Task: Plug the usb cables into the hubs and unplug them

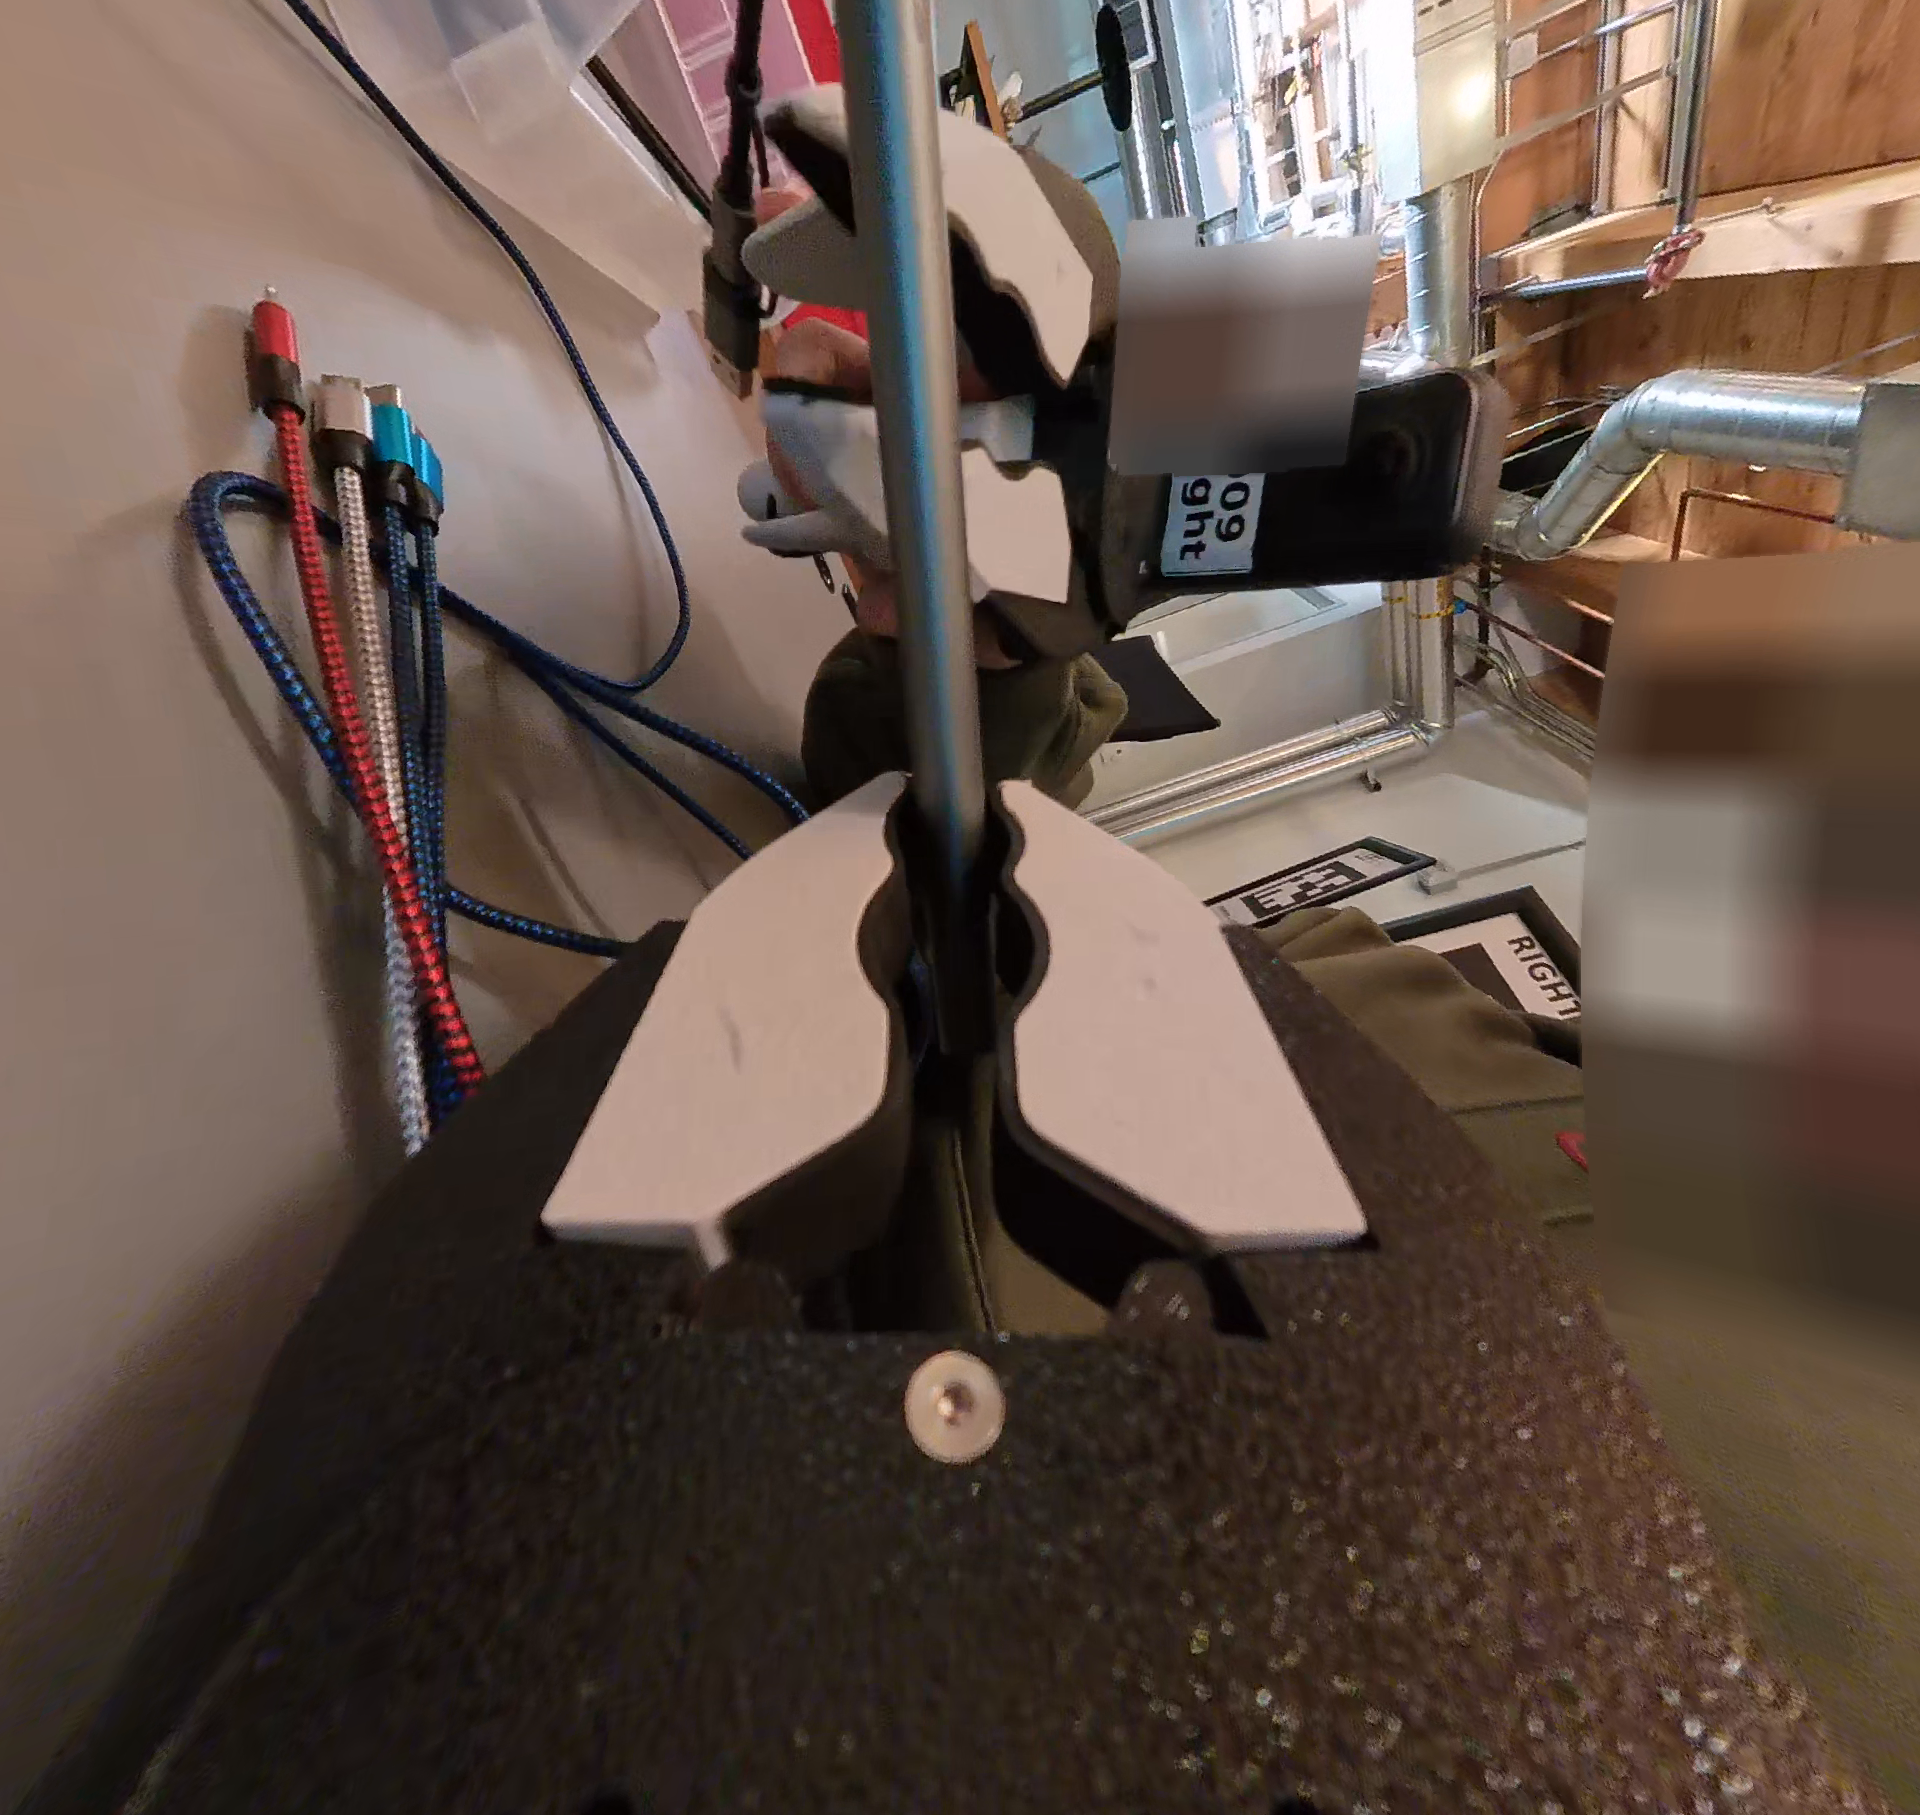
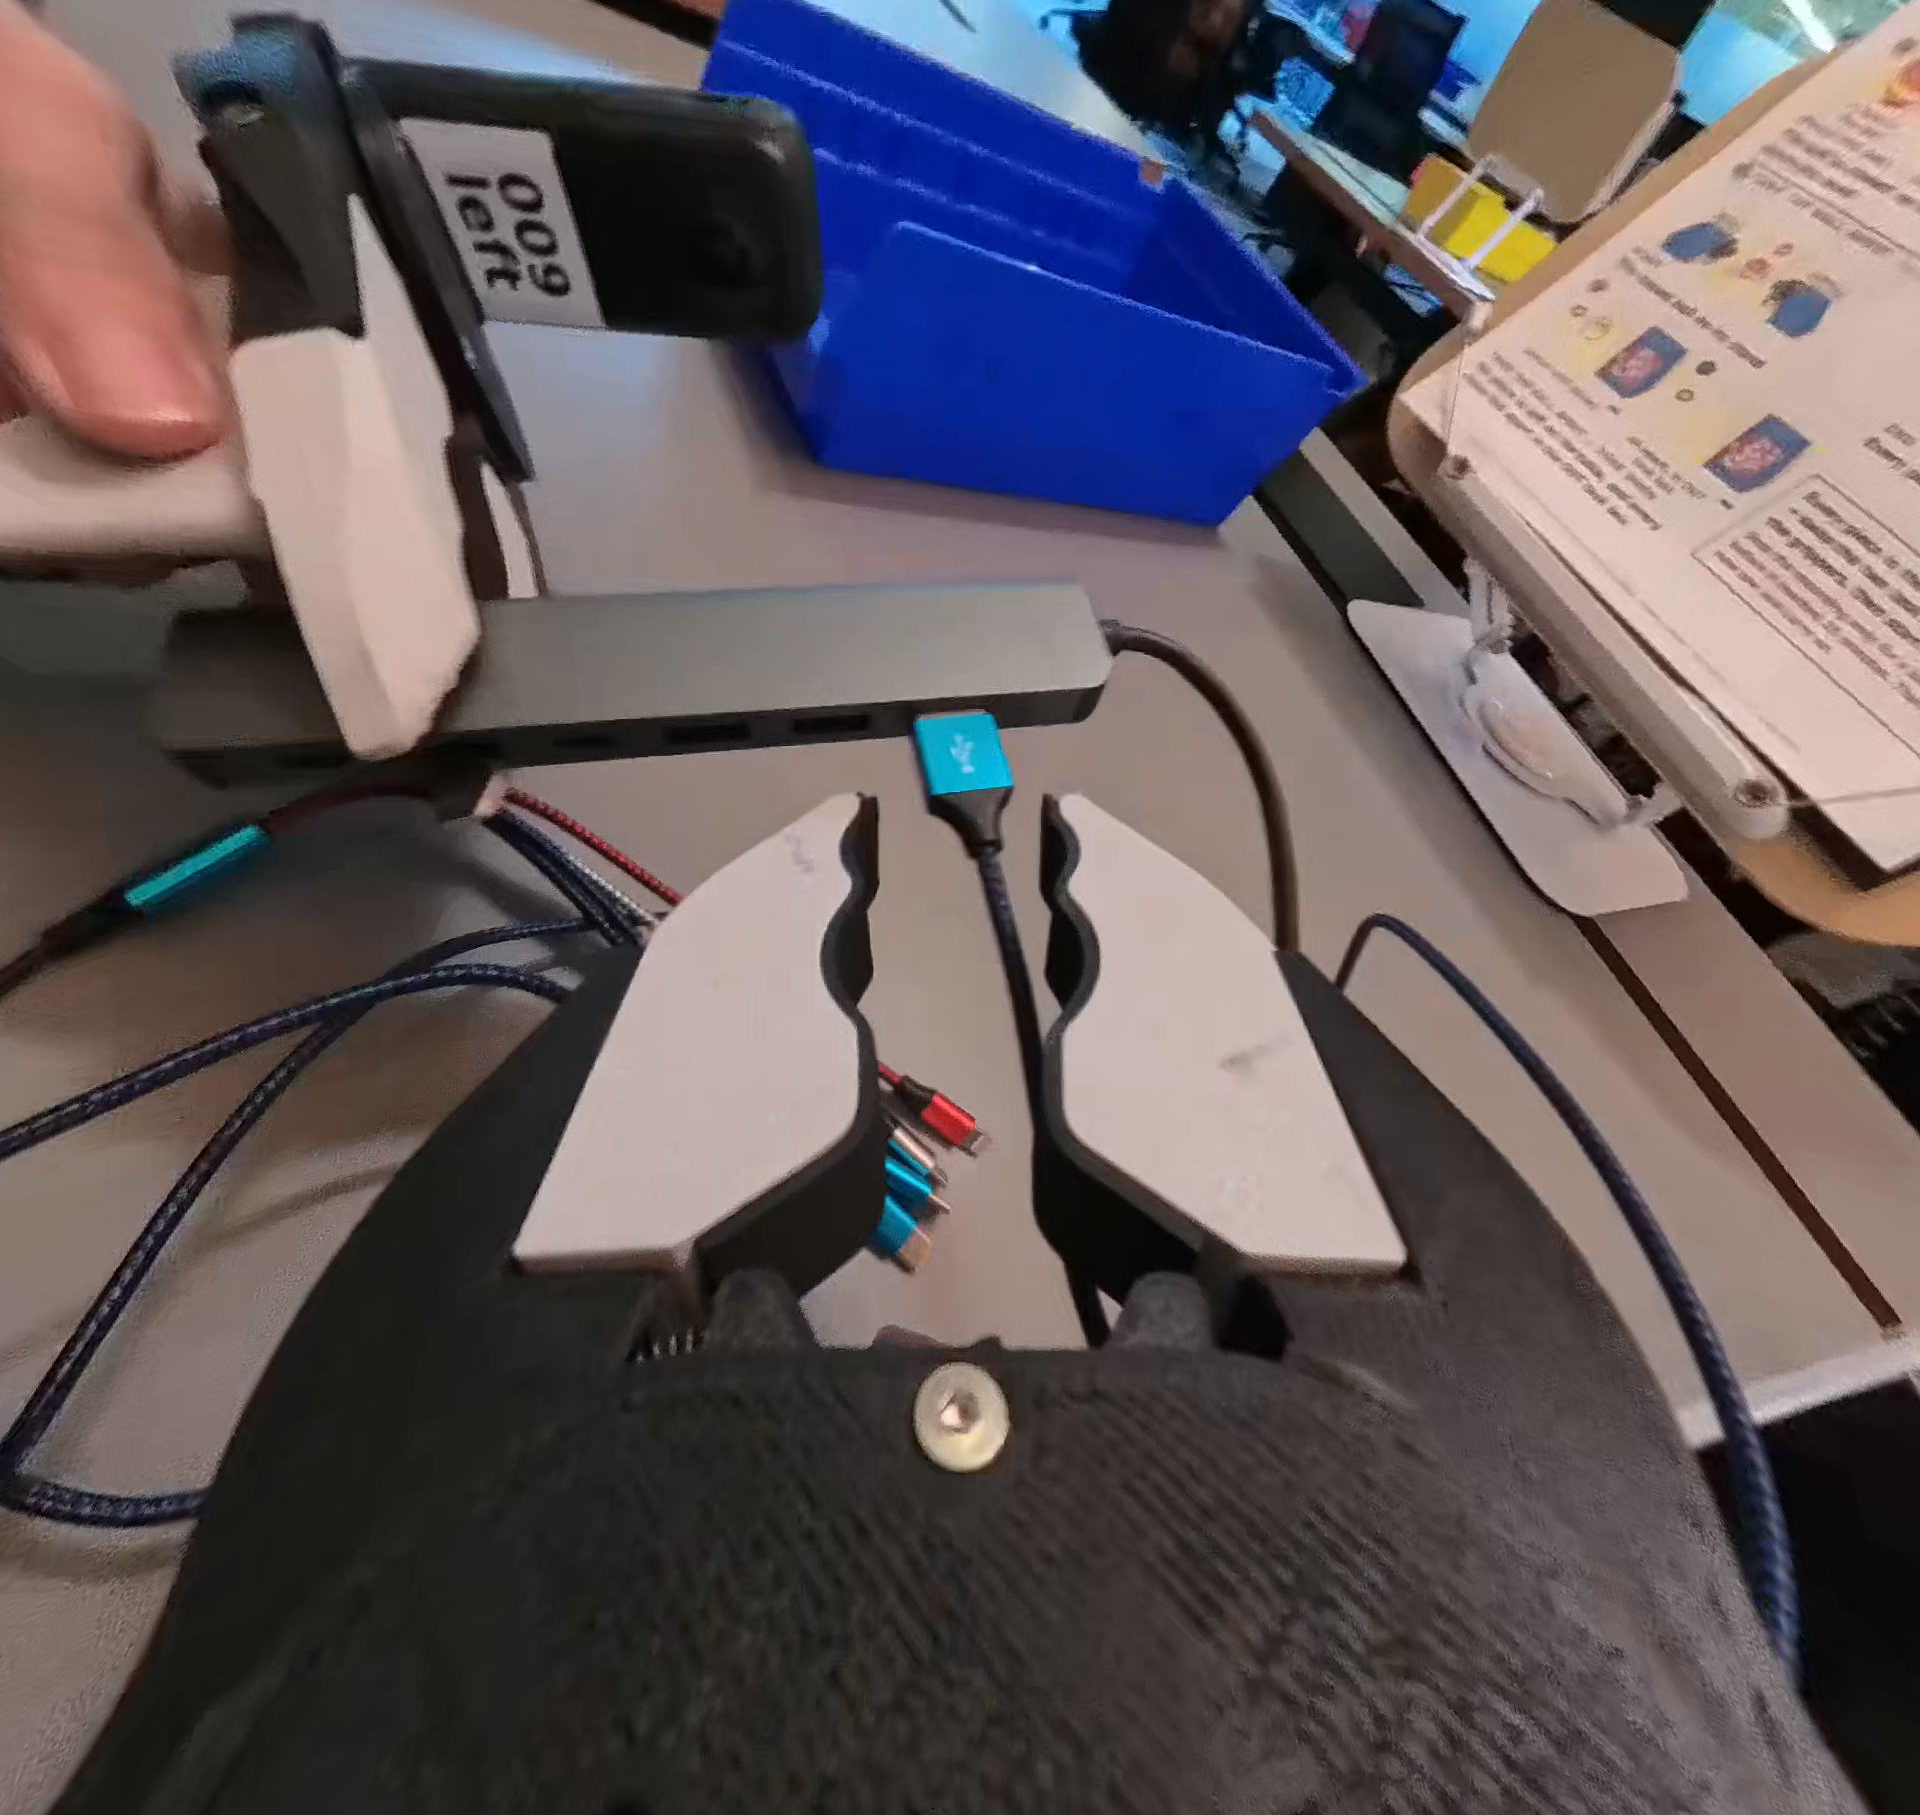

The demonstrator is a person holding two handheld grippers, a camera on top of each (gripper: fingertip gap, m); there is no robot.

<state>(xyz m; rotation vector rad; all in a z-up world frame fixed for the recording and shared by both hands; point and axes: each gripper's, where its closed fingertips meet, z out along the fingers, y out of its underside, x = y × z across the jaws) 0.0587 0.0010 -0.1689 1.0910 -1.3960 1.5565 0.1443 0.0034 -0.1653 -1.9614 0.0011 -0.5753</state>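
The teal USB plug (image 2: 961, 753) sits in the grey hub (image 2: 790, 659) at centre frame, the hub clamped above the bench (image 2: 665, 508) by the left gripper (image 2: 416, 716). The right gripper (image 2: 961, 820) stands wide, straddling the plug's cable. A clean unplug probably means gripping the teal shell and pulling straight back while the hub is held firm.

One hub (image 2: 769, 664), one blue bin (image 2: 1039, 352)

The grey hub (image 2: 779, 659) is slim and level above the table. A teal USB plug (image 2: 962, 753) sits in its side port, its cable (image 2: 1013, 944) trailing off.
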